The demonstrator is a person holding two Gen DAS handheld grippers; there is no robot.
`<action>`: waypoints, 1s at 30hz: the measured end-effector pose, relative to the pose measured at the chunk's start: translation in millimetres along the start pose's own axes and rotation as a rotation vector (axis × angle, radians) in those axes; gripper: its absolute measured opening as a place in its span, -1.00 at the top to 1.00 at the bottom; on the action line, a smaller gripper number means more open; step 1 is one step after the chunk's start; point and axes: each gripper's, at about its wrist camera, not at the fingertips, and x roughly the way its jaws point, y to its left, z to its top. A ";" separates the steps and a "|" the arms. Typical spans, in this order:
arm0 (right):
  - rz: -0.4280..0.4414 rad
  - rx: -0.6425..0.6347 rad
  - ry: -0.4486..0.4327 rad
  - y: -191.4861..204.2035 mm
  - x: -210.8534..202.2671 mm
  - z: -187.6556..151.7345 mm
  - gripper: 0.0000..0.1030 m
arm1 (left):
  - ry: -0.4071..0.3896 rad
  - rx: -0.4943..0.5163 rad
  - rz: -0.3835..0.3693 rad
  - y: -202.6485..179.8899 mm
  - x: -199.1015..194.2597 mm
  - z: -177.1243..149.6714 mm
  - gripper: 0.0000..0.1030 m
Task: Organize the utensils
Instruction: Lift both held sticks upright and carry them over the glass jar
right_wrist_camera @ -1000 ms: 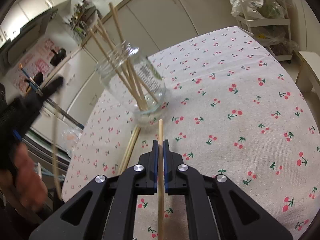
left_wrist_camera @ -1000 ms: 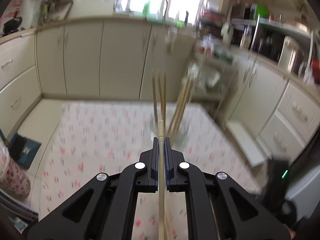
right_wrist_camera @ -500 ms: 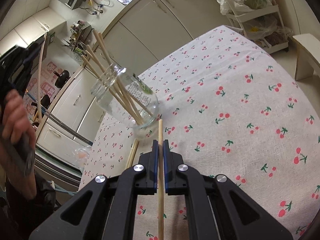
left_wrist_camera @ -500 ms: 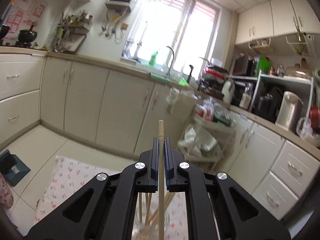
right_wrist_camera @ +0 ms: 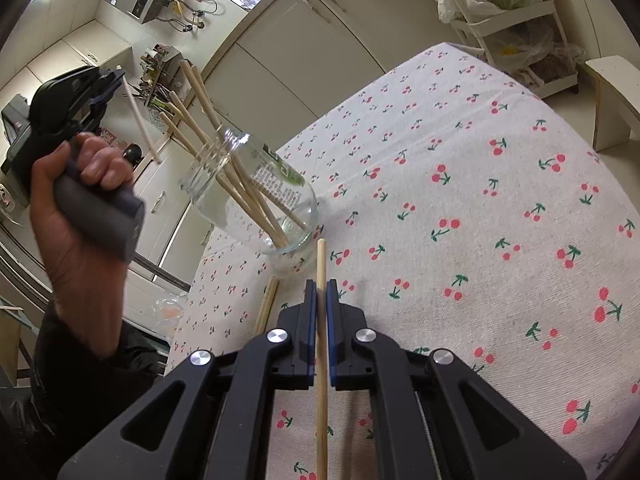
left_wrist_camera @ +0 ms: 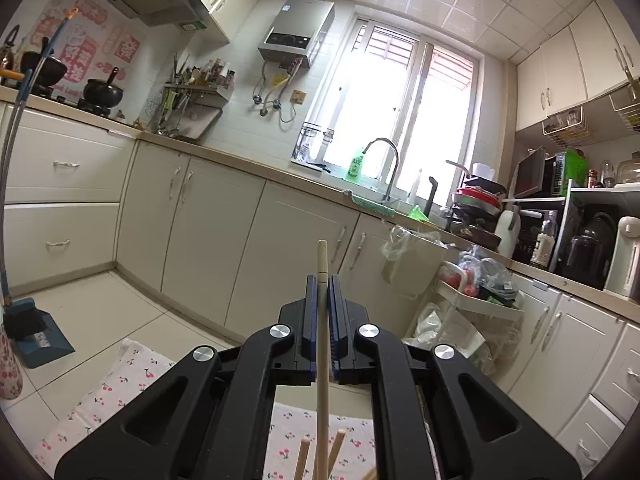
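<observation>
A clear glass jar point(right_wrist_camera: 256, 196) with several wooden chopsticks in it stands on the cherry-print tablecloth point(right_wrist_camera: 480, 208). My right gripper point(right_wrist_camera: 320, 284) hovers just in front of the jar, shut on a single chopstick point(right_wrist_camera: 321, 264) whose tip nears the jar's base. My left gripper point(left_wrist_camera: 322, 280) points level at the kitchen cabinets and is shut on another chopstick point(left_wrist_camera: 322, 252). In the right wrist view the left gripper point(right_wrist_camera: 110, 80) is held by a hand up and left of the jar's mouth. Tips of the jar's chopsticks point(left_wrist_camera: 339, 440) show below the left gripper.
Two more chopsticks point(right_wrist_camera: 266, 308) lie on the cloth left of my right gripper. A plastic shelf cart point(right_wrist_camera: 520, 32) with bags stands beyond the table's far corner, a low stool point(right_wrist_camera: 612, 96) to the right. Cabinets point(left_wrist_camera: 208, 248) and a sink point(left_wrist_camera: 384, 196) line the wall.
The left gripper has risen and tipped up from facing the table to facing the cabinets, carrying its chopstick to above the jar. The right gripper has hardly moved.
</observation>
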 end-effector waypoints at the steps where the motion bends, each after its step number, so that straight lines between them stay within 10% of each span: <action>1: -0.001 -0.001 0.000 0.4 0.2 -0.1 0.89 | -0.014 0.004 0.008 -1.1 2.8 -1.5 0.90; 30: 0.005 0.016 -0.003 -2.7 -0.1 0.6 0.89 | 0.115 0.177 -0.015 4.6 -21.2 -68.3 0.90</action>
